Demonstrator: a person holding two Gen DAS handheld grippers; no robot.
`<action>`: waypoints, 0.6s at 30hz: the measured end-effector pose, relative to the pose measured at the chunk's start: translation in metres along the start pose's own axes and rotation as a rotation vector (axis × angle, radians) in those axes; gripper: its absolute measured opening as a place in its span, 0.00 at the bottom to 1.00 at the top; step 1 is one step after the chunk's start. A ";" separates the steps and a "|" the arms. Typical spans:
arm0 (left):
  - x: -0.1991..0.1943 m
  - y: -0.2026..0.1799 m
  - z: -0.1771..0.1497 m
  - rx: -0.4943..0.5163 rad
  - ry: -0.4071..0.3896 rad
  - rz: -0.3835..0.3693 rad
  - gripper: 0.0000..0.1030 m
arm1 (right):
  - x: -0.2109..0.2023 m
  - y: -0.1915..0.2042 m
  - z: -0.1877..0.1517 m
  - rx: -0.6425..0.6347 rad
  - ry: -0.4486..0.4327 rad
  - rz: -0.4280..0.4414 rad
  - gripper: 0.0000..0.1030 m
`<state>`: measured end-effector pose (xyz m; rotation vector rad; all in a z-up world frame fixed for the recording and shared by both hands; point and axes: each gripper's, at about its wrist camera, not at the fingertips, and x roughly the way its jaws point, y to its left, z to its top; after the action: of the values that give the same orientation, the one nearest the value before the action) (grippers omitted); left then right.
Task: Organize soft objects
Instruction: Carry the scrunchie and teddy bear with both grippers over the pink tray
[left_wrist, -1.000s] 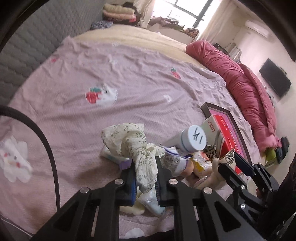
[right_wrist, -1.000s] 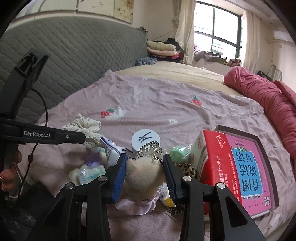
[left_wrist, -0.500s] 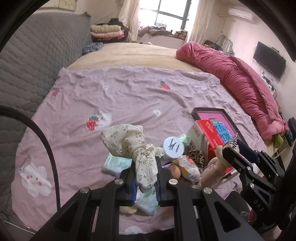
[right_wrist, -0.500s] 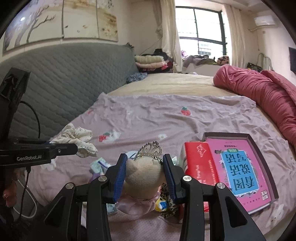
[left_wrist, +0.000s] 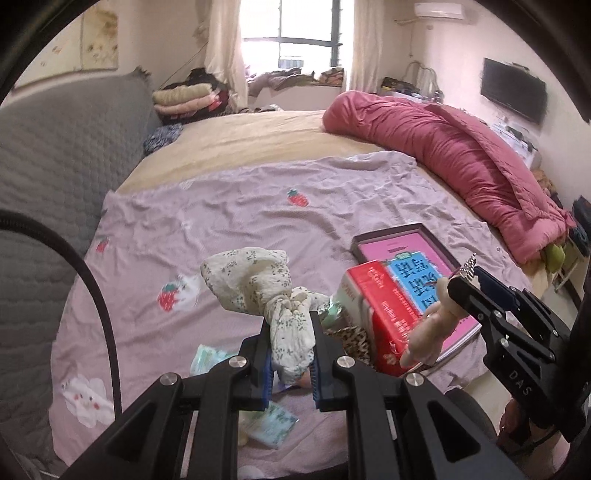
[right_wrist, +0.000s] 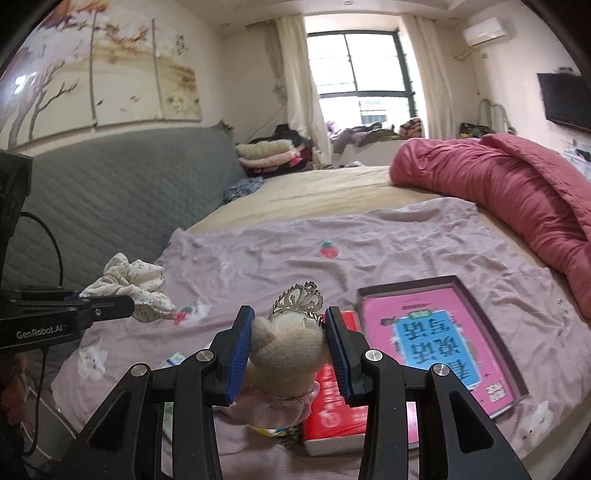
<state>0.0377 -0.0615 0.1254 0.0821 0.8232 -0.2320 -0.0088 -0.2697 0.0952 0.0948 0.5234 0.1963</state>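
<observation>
My left gripper (left_wrist: 291, 354) is shut on a cream floral cloth scrunchie (left_wrist: 258, 284) and holds it up above the bed; it also shows in the right wrist view (right_wrist: 133, 284). My right gripper (right_wrist: 290, 343) is shut on a beige plush toy (right_wrist: 288, 350) with a silver crown (right_wrist: 297, 299) and a pink skirt. The toy hangs in the air at the right of the left wrist view (left_wrist: 428, 332).
Below lie a red box (left_wrist: 380, 314), a pink book in a dark tray (right_wrist: 436, 332), a leopard-print item (left_wrist: 351, 339) and pale green packets (left_wrist: 269, 428) on the lilac sheet (left_wrist: 221, 221). A red duvet (left_wrist: 461, 158) lies at the right, a grey headboard (right_wrist: 110, 192) at the left.
Both grippers have risen well above the pile with their items still held. The views have tilted up towards the window and the bed items look smaller and lower.
</observation>
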 end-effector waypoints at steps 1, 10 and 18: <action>0.000 -0.005 0.002 0.008 -0.002 -0.002 0.15 | -0.002 -0.006 0.002 0.009 -0.003 -0.011 0.39; 0.011 -0.064 0.016 0.103 0.011 -0.024 0.15 | -0.014 -0.067 0.005 0.107 -0.029 -0.085 0.39; 0.056 -0.130 0.023 0.145 0.087 -0.157 0.15 | -0.010 -0.143 -0.005 0.230 0.007 -0.208 0.39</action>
<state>0.0597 -0.2007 0.1022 0.1648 0.8993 -0.4392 0.0033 -0.4118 0.0762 0.2625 0.5576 -0.0678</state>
